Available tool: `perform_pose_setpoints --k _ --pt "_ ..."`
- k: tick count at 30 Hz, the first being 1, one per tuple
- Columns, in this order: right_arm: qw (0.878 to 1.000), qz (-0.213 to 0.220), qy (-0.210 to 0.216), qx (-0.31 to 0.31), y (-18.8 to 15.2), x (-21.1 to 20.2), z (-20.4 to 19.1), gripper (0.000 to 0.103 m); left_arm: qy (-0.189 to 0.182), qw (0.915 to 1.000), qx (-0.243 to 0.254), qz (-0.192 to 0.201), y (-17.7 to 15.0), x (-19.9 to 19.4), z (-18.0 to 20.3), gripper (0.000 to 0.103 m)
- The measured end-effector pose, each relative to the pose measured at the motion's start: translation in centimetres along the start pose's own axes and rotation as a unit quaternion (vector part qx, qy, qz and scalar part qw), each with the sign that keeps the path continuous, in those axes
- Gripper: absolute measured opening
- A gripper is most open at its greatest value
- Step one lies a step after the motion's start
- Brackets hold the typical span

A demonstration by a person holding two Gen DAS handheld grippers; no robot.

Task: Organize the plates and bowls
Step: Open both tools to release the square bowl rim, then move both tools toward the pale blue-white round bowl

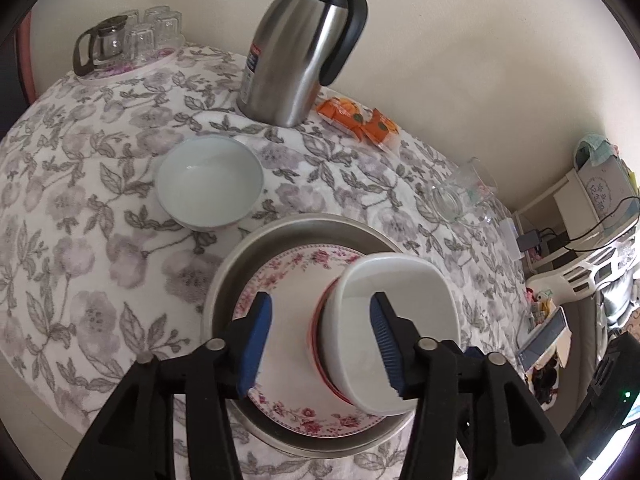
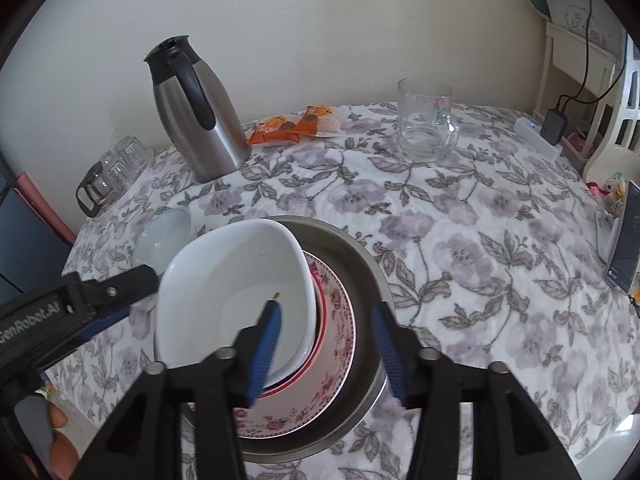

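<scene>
A steel pan (image 1: 240,264) (image 2: 360,280) holds a pink floral plate (image 1: 280,276) (image 2: 340,332), a red-rimmed dish (image 1: 314,332) and, on top, a white squarish bowl (image 1: 400,280) (image 2: 224,276). My left gripper (image 1: 320,332) is open and straddles the bowl's left wall, one pad inside, neither pad pressing. My right gripper (image 2: 328,344) is open too, astride the bowl's right wall, with its left pad inside and its right pad over the pan. A white round bowl (image 1: 210,182) (image 2: 164,240) stands alone on the cloth to the left.
On the flowered tablecloth stand a steel thermos jug (image 1: 304,48) (image 2: 196,112), orange snack packets (image 1: 356,120) (image 2: 292,124), a glass mug (image 2: 424,124) and a tray of glasses with a teapot (image 1: 128,40). A phone (image 2: 626,240) leans at the right edge.
</scene>
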State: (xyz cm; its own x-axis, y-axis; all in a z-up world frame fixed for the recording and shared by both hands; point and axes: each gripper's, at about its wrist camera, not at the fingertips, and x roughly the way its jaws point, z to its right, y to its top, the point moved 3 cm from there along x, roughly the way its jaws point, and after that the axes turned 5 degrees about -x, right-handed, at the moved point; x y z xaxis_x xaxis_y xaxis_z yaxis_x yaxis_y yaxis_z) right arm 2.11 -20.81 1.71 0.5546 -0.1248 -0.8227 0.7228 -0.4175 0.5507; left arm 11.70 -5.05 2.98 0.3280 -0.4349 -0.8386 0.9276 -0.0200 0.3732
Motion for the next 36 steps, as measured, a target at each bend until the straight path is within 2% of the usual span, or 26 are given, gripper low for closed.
perform_pose_setpoints --k 1,6,9,15,17,20,22,27,36 --pt "1.000 -0.001 -0.002 0.001 0.0 0.0 0.1 0.055 0.013 0.9999 -0.001 0.006 0.2 -0.2 -0.2 0.062" --pt "1.000 0.006 -0.018 0.000 0.1 -0.2 0.2 0.074 0.055 0.9983 -0.004 0.018 0.8 -0.5 -1.5 0.067" --pt "1.000 0.014 -0.024 -0.003 0.2 -0.3 0.2 0.082 0.087 0.9956 -0.010 0.031 1.1 -0.7 -2.5 0.081" --pt "0.999 0.020 -0.032 -0.007 0.3 -0.2 0.0 0.093 0.131 0.9896 -0.012 0.057 1.8 -1.2 -4.1 0.088" --pt "0.999 0.023 -0.033 -0.006 0.3 -0.2 0.0 0.103 0.144 0.9875 -0.012 0.062 1.9 -1.2 -4.5 0.089" --pt "0.999 0.027 -0.036 -0.006 0.3 -0.3 -0.1 0.103 0.163 0.9843 -0.011 0.068 2.2 -1.3 -5.2 0.090" --pt "0.999 0.029 -0.037 -0.005 0.3 -0.2 -0.2 0.103 0.178 0.9814 -0.009 0.073 2.3 -1.4 -5.6 0.097" --pt "0.998 0.041 -0.037 -0.012 0.4 -0.5 -1.1 0.103 0.211 0.9729 -0.007 0.094 2.9 -2.3 -7.2 0.097" --pt "0.997 0.061 -0.023 -0.036 0.6 -0.6 -4.2 0.103 0.225 0.9644 -0.052 0.129 4.0 -4.3 -11.0 0.097"
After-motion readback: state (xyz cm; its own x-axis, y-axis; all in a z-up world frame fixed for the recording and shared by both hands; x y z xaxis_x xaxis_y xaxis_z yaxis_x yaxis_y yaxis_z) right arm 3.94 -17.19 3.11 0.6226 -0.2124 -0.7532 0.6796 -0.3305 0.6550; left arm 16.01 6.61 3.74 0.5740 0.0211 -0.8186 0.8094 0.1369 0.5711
